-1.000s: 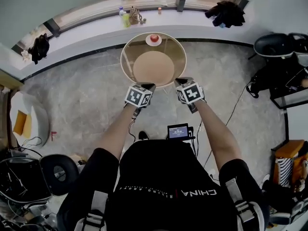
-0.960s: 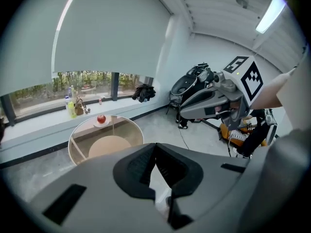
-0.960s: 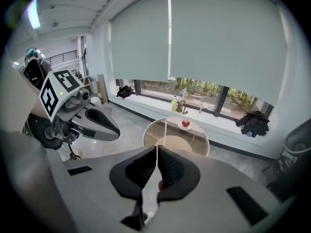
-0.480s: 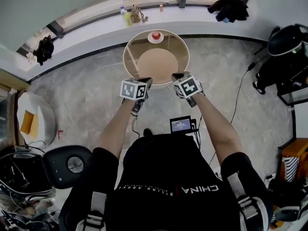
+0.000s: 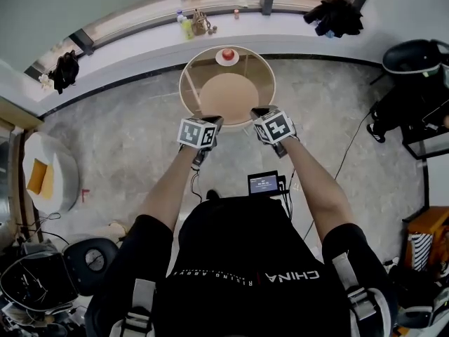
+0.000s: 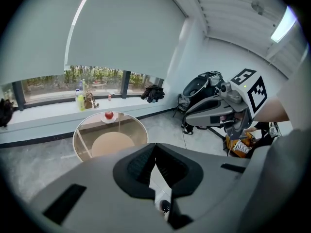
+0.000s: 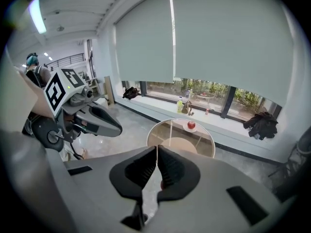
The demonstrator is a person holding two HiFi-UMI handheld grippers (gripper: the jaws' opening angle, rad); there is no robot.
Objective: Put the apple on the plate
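A red apple (image 5: 228, 53) sits on a small white plate (image 5: 227, 60) at the far edge of a round glass table (image 5: 189, 83). Both grippers hang side by side over the table's near rim, well short of the apple. My left gripper (image 5: 215, 122) is shut with nothing in it, and so is my right gripper (image 5: 259, 112). In the left gripper view the jaws of my left gripper (image 6: 155, 145) meet, with the apple (image 6: 109, 114) far ahead. In the right gripper view my right gripper (image 7: 157, 148) is shut too, and the apple (image 7: 191, 124) lies beyond on its plate (image 7: 191, 128).
A round tan disc (image 5: 227, 94) shows under the glass top. Bottles (image 5: 185, 25) and dark clothes (image 5: 335, 14) lie on the window sill behind the table. A black chair (image 5: 414, 62) stands at the right. A small screen (image 5: 265, 183) is near the person's waist.
Both grippers have stayed at the table's near rim, still shut. The left one has rolled a little. The head view has shifted slightly.
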